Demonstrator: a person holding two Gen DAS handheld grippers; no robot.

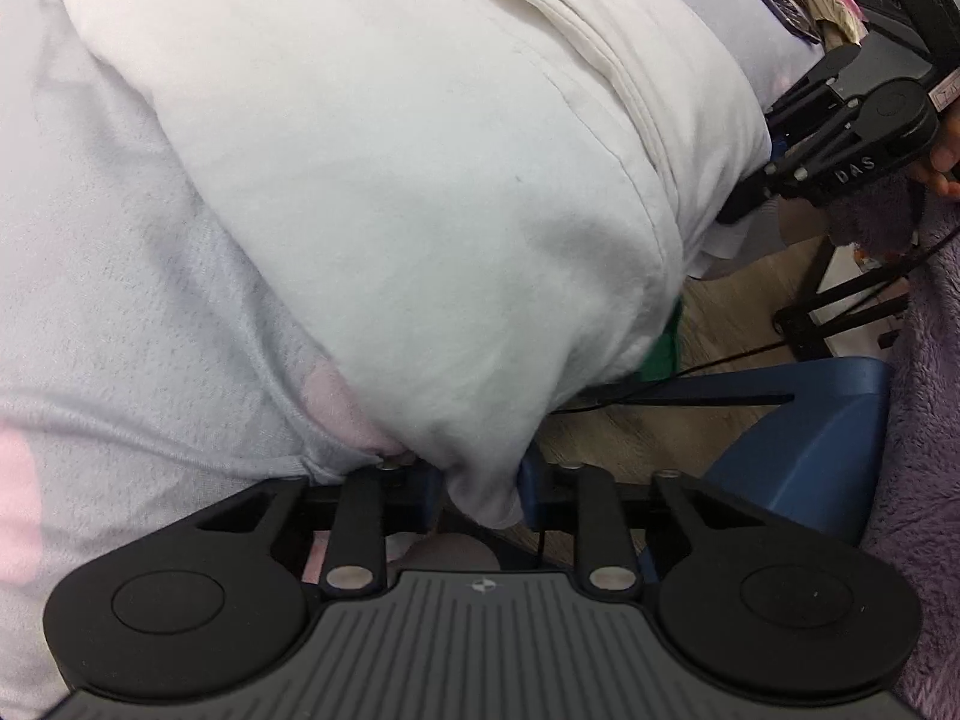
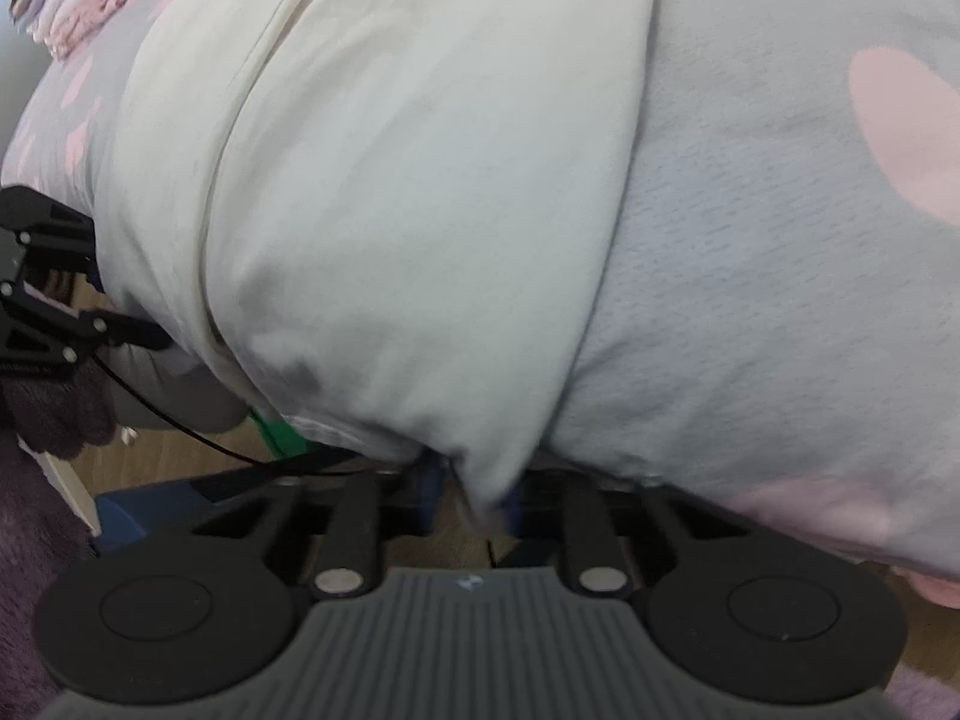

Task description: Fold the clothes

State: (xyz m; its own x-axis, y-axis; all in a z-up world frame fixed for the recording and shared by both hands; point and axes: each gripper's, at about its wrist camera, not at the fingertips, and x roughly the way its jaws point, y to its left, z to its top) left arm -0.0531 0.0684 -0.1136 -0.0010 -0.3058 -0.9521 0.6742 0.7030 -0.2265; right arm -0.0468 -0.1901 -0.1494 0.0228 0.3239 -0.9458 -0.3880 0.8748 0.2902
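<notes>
Left gripper (image 1: 480,495) around white garment (image 1: 390,180) corner

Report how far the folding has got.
Done: the white garment lies spread on the spotted blanket; no finished fold is visible. In hand: left gripper and right gripper each pinch a corner at its near edge. Left: folding it over.
</notes>
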